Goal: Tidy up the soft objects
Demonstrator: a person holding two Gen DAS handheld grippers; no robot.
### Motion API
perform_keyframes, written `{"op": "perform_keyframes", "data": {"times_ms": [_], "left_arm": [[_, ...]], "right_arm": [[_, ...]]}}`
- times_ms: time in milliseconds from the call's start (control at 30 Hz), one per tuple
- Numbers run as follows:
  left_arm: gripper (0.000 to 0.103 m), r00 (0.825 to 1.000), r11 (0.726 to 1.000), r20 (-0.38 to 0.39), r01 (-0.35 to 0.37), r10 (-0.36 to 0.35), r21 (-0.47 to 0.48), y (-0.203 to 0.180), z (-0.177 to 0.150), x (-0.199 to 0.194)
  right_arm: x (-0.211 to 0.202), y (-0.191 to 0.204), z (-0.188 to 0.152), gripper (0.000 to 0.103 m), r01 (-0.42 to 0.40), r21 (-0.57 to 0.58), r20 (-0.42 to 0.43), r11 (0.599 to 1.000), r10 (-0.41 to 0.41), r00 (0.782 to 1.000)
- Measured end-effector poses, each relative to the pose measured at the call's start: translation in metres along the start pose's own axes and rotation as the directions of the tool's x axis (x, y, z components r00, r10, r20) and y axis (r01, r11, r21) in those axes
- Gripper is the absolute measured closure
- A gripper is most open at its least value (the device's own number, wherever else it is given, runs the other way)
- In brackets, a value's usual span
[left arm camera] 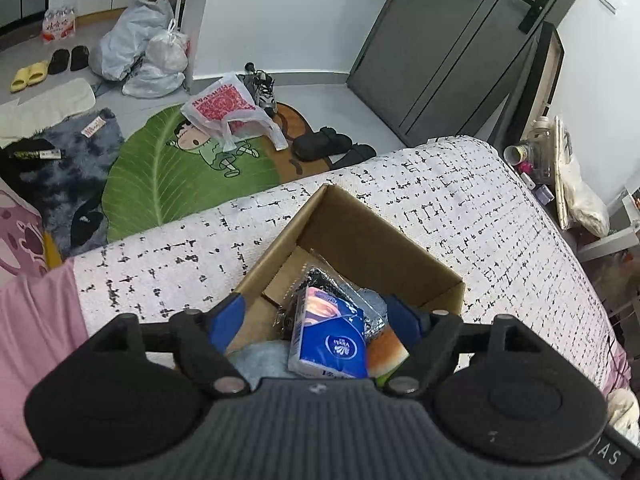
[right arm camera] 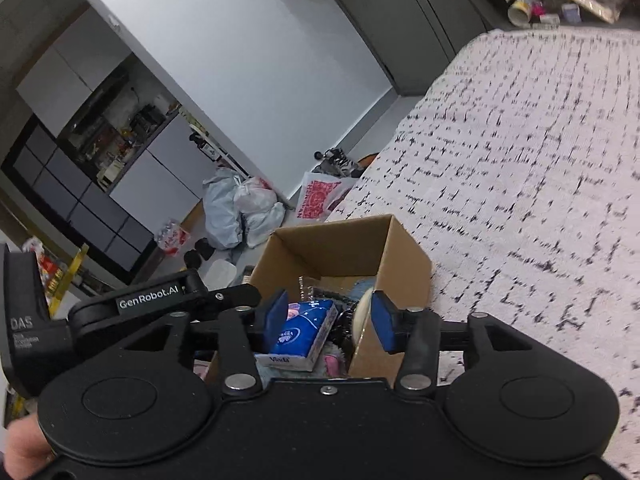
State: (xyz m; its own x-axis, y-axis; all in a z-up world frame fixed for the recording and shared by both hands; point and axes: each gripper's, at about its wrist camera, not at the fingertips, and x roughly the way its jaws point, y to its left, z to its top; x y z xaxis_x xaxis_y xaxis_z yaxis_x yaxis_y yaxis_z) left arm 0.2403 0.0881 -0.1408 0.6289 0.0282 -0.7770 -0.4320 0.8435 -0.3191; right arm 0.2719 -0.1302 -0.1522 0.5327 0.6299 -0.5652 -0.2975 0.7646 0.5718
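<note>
Left gripper (left arm camera: pixel 316 322): jaws spread wide, gripping nothing, poised over the open cardboard box (left arm camera: pixel 372 236). Right gripper (right arm camera: pixel 326 318): jaws likewise parted and empty, straddling the box's near wall.

Between both sets of fingers lies the blue tissue pack (left arm camera: pixel 330 334), tilted on top of the pile inside the box. Beside it: a watermelon-slice plush (left arm camera: pixel 387 350), a crinkly dark foil bag (left arm camera: pixel 320 284), and light blue fluffy cloth (left arm camera: pixel 260 356) at the near side.

The box sits on the speckled bedspread (left arm camera: pixel 460 208), near the bed's foot edge, above the leaf rug (left arm camera: pixel 160 176).

Handling judgement: the tissue pack is light, compressible and film-wrapped, so probably slick. Pinch across its narrow faces mid-length. The plush and cloth will deform, so take a deep bite. The foil bag may slip.
</note>
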Motion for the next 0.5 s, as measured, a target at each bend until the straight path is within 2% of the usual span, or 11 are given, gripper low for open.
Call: {"op": "perform_keyframes", "data": {"times_ms": [67,133,267,400,500], "left_arm": [[0.024,1.000,1.000,-0.008,-0.015,0.015,0.024,-0.004,0.000,-0.008],[0.017,1.000,0.998,-0.003,-0.027,0.027,0.050,-0.005,0.002,-0.019],[0.009,0.999,0.997,0.051,-0.016,0.012,0.082,-0.003,0.004,-0.051],[0.007,0.998,0.996,0.065,-0.012,0.006,0.085,0.005,0.004,-0.076],[0.003,0.997,0.994,0.075,-0.026,0.018,0.104,0.012,0.003,-0.094]], "right_arm": [[-0.007,0.003,0.002,0.047,0.005,-0.006,0.004,1.000,-0.005,1.000],[-0.014,0.007,0.005,0.041,0.006,-0.010,0.014,1.000,-0.005,1.000],[-0.032,0.020,0.009,0.026,0.026,-0.047,0.049,0.999,-0.024,0.999],[-0.048,0.028,0.009,0.017,0.037,-0.054,0.083,0.998,-0.033,0.996],[-0.061,0.037,0.010,0.014,0.041,-0.061,0.112,0.997,-0.034,0.993]]}}
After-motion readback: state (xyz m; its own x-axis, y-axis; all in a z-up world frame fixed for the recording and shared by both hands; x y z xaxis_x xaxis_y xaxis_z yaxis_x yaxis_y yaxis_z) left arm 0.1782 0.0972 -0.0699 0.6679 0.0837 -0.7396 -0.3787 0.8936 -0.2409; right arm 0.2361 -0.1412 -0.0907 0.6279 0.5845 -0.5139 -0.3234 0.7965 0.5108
